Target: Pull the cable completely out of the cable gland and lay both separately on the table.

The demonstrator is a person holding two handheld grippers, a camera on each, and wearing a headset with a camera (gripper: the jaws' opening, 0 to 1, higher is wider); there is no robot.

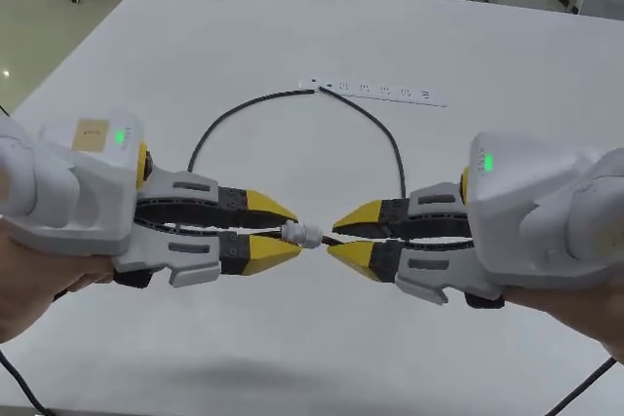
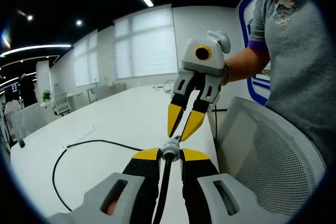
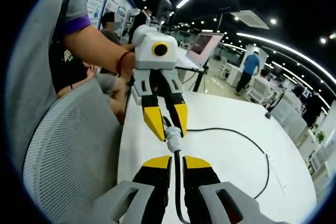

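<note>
White plastic cable gland (image 1: 303, 235) sits clamped between the yellow tips of the left gripper (image 1: 292, 231), held above the near part of the pale grey table (image 1: 292, 338). Just right of it, the right gripper (image 1: 334, 236) is clenched on the thin black cable (image 1: 395, 148), which loops to the far side and back.
</note>
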